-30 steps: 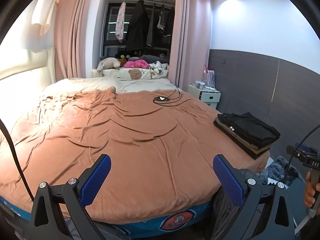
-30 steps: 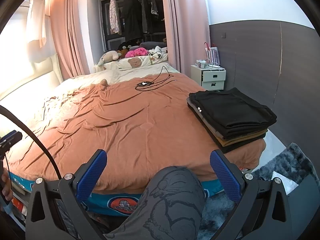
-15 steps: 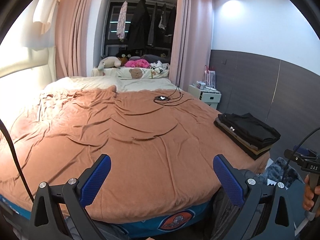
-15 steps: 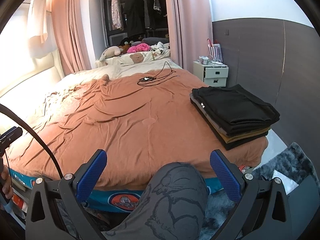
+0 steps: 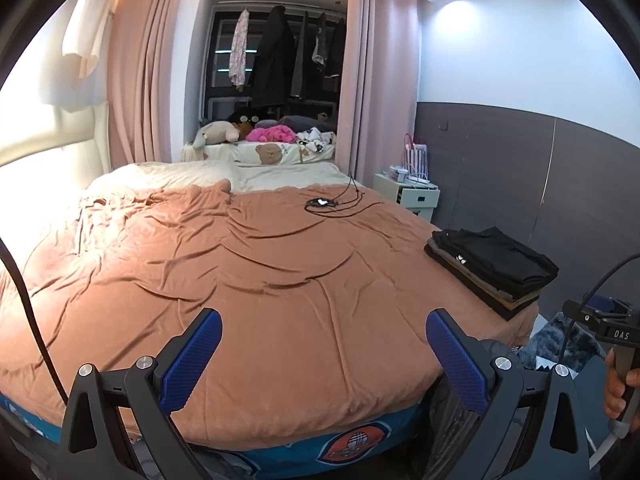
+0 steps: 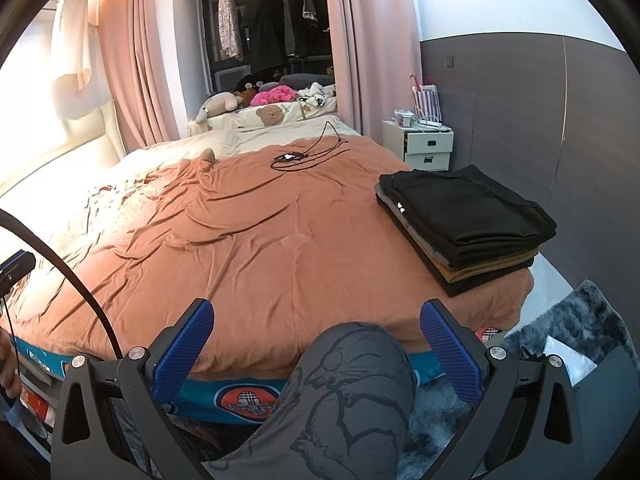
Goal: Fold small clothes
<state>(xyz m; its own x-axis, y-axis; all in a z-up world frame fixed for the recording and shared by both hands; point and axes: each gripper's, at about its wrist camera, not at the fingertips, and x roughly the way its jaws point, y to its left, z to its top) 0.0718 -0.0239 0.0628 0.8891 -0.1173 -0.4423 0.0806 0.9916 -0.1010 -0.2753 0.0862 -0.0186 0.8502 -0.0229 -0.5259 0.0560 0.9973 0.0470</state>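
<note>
With both tools held back from the near edge of the bed [image 5: 280, 280] and nothing between their fingers, the work looks to sit between garments: one fold appears finished and no new piece is yet in hand. The left tool [image 5: 322, 354] has its blue pads [image 5: 192, 360] spread wide over the brown blanket, gripping nothing. The right tool [image 6: 316, 346] is likewise wide open and empty, with the person's knee [image 6: 352, 380] in grey printed trousers rising between its fingers at 6 o'clock.

A stack of folded clothes [image 6: 464, 220], black on top with tan and grey layers under it, rests on the bed's corner at about 3 o'clock in the right wrist view; in the left wrist view the same stack [image 5: 492, 264] lies at about 3 o'clock, well apart from both tools. No unfolded small garment lies on the blanket in either view, so where the next piece is kept I cannot tell; it may be below the frame or off to one side.

A dark cable with a small device [image 5: 324, 203] lies near 12 o'clock, far up the bed and out of the way.

Judging from this, the next move calls for fetching a fresh garment, laying it flat on the open middle of the blanket, then closing each tool on an edge or corner to begin the fold.
</note>
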